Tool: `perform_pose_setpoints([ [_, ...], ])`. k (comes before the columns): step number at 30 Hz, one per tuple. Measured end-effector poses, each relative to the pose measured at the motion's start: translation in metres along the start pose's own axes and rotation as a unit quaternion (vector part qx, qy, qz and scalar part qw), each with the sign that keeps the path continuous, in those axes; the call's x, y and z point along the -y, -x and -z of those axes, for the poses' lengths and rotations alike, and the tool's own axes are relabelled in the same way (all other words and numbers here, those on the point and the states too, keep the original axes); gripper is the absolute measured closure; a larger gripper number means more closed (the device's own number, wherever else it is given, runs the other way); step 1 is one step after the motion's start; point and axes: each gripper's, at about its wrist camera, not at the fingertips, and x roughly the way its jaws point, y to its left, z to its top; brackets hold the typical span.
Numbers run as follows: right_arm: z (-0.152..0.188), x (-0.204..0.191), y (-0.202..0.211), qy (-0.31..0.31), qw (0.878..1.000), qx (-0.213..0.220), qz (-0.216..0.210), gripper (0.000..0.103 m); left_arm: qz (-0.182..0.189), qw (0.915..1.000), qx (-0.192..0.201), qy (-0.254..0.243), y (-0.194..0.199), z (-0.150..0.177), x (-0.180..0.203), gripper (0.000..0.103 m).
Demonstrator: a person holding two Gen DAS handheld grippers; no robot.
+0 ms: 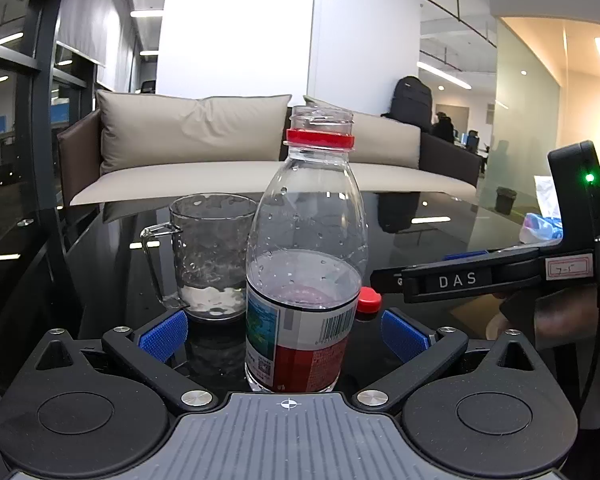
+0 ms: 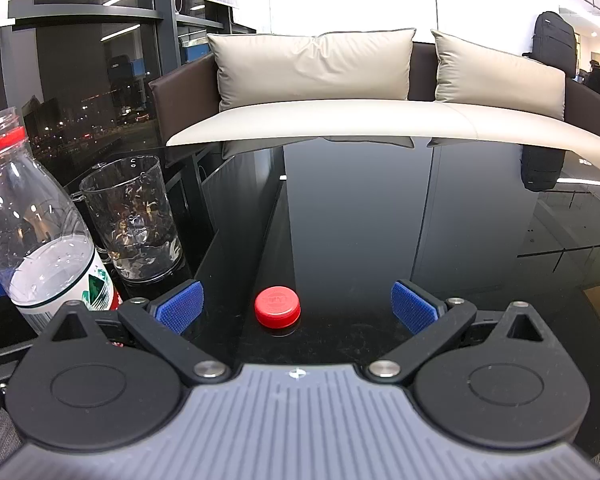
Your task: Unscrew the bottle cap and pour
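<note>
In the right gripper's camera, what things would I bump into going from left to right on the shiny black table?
Water bottle → clear mug → red cap. The cap lies between the open blue fingers of the right gripper, touching neither.

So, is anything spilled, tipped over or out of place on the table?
Nothing stands out. The bottle stands upright and open between the open left gripper fingers. Its red cap lies on the table before the open right gripper. The cup stands upright. No spill shows.

Both the left hand-held gripper (image 1: 284, 338) and right hand-held gripper (image 2: 298, 308) gape wide.
</note>
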Motion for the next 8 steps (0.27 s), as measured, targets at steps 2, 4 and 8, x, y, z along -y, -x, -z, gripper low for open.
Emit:
perform_pose_setpoints([
  [2,0.0001,-0.0001,0.0001,0.000,1.000,0.000,0.000,0.000,-0.001,1.0000,0.001,0.000,0.0001,0.0000,-0.0007,0.001],
  [4,0.0000,-0.0003,0.0001,0.000,1.000,0.000,0.000,0.000,-0.002,1.0000,0.001,0.002,0.0000,-0.0001,-0.0013,0.001],
  [8,0.0010,-0.0024,0.0005,0.001,1.000,0.000,-0.001,0.000,-0.003,1.0000,0.000,0.002,-0.0003,-0.0002,-0.0020,0.001],
])
